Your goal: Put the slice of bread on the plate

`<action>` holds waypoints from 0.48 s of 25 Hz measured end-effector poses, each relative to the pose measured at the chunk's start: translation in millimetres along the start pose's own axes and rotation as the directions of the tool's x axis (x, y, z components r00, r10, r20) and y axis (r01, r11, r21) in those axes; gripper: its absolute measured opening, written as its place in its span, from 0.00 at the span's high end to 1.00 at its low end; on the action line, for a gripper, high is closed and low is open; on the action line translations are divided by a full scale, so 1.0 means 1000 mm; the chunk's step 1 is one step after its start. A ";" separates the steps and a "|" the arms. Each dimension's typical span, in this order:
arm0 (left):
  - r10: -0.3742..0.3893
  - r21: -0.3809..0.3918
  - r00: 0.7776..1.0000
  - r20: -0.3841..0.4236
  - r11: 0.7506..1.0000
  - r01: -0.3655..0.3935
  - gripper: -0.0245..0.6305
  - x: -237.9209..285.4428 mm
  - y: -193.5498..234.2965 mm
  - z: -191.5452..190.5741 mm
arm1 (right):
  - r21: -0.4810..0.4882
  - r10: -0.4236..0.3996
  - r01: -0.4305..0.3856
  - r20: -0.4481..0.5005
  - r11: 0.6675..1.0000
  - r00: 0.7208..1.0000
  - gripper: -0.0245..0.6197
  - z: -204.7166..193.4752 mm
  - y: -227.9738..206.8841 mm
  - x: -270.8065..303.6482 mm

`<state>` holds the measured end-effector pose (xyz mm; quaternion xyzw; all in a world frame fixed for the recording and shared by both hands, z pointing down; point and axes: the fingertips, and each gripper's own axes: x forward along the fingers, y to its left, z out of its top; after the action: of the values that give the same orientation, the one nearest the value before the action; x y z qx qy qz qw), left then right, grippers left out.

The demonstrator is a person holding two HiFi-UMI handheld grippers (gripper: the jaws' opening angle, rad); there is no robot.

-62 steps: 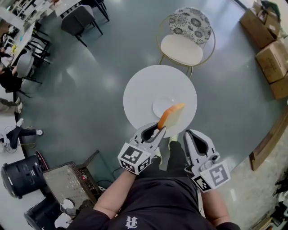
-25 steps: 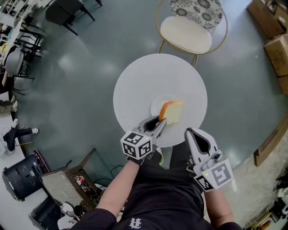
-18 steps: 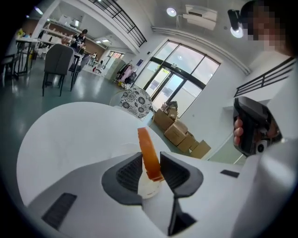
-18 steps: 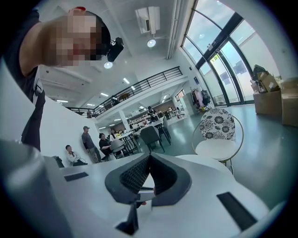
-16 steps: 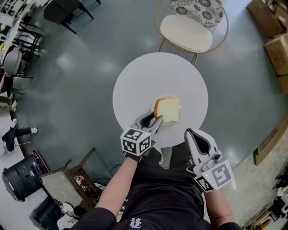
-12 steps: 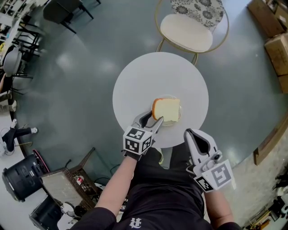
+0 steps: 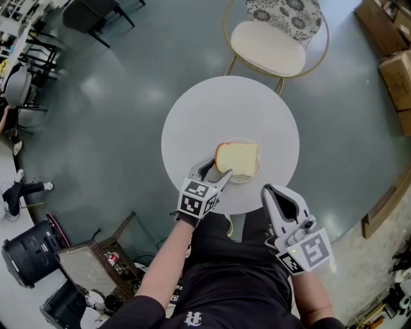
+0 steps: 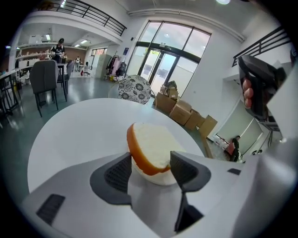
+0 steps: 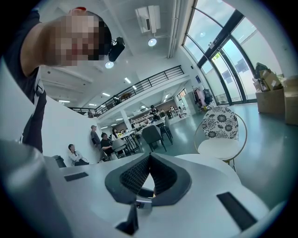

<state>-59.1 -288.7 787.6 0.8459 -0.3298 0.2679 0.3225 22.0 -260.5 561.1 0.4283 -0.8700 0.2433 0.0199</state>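
Note:
The slice of bread, white with an orange crust, lies flat on the small white plate at the near middle of the round white table. My left gripper points down at the bread's near left edge. In the left gripper view the near end of the bread sits between the two dark pads; the jaws are opening and no longer pinch it. My right gripper hangs off the table's near edge with its jaws closed together and nothing between them.
A gold-framed chair with a patterned back stands behind the table. Cardboard boxes sit on the floor at the right. Black chairs and tables are at the far left.
The bread went from standing tilted on its edge above the plate to lying flat on it. My left gripper sank with it and its jaws widened. The right gripper stayed put.

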 end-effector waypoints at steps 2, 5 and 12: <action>-0.007 -0.001 1.000 -0.017 1.000 0.007 0.58 0.002 0.002 -0.002 | -0.001 0.000 0.000 0.004 1.000 1.000 0.96 0.000 -0.002 0.001; -0.022 0.000 0.998 -0.055 1.000 0.022 0.55 0.005 0.005 -0.006 | -0.002 0.003 -0.003 0.011 1.000 1.000 0.96 0.000 -0.004 0.002; -0.058 0.001 0.991 -0.118 0.998 0.058 0.48 0.005 0.005 -0.017 | -0.006 0.013 -0.013 0.017 1.000 1.000 0.96 0.004 -0.005 0.001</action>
<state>-63.8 -281.5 803.4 0.8386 -0.2849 0.3085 0.3470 26.1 -265.2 559.7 0.4247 -0.8736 0.2374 0.0123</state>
